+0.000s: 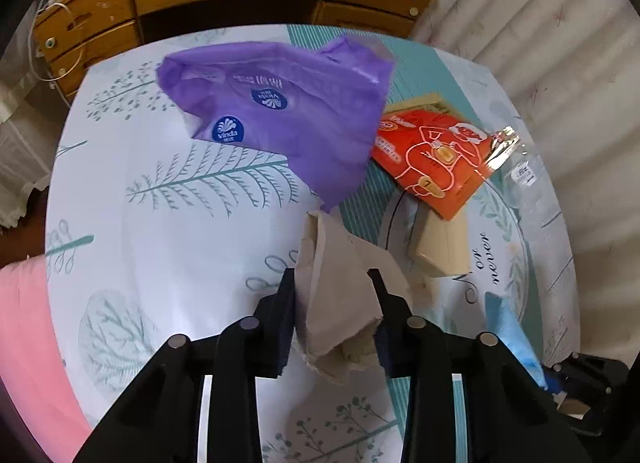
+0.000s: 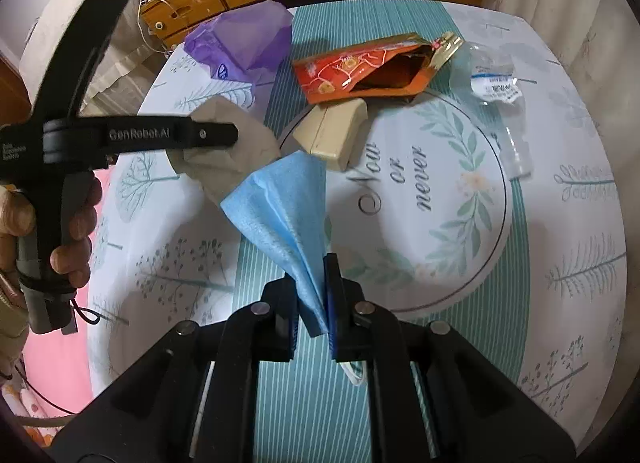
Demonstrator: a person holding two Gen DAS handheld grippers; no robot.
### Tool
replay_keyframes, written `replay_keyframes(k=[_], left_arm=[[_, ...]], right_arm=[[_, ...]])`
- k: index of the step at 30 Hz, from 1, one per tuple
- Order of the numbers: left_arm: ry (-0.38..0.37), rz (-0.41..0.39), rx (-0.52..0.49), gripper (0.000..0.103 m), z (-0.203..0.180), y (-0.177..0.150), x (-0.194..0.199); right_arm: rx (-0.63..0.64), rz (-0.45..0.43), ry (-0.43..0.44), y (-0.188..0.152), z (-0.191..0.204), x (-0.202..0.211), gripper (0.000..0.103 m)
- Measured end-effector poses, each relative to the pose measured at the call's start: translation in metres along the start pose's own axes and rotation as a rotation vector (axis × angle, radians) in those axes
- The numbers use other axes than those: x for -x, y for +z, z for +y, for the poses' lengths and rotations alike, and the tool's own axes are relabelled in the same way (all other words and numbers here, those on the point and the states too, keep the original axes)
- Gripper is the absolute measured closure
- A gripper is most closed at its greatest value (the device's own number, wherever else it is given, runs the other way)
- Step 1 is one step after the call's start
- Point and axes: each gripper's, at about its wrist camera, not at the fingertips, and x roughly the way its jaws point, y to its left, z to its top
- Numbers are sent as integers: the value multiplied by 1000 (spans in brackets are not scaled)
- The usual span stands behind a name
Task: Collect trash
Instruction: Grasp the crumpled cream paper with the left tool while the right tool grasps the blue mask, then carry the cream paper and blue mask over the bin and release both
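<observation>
Two grips are in hand, and both look marginal. Left gripper has its jaws drawn in on a crumpled grey-brown paper, which hangs loosely between the pads; the hold appears to catch only a fold, so the paper could slide out or tear on lifting. Right gripper stands narrow, pinching a blue cloth by one corner; the free part fans out above the table and could drag or snag neighbouring litter.

Remaining trash, largest first: a purple plastic bag near the far edge, light and liable to shift; an orange foil pouch lying open beside it toward the far right; a clear plastic bottle near the right edge, hard to see and likely to roll; a beige box just beneath the pouch, touching it.

Obstruction: the left gripper crosses in front of the bag in the right wrist view, so both hands crowd the same near-left area. No bin is visible.
</observation>
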Motion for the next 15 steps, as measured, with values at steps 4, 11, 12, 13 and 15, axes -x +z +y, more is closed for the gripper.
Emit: replay_keyframes(k=[4,11,12,13,15], left_arm=[[57,-48,-22,72,-15,-23,28],[118,-151,-35,72,-58,-108,111],[124,-163,-33,72,-66,-121,121],[135,-179,-32,72,-76,-138,132],[160,-218,-22,72,-100,-178,158]], right_arm=[[14,-11,12,-14,2,14,95],[62,-73,62,-54,5,69,95],[71,-83,78,-62,4,79,95],[83,-91,92,-72,3,88,95],[117,-105,119,-95,2,110,95]])
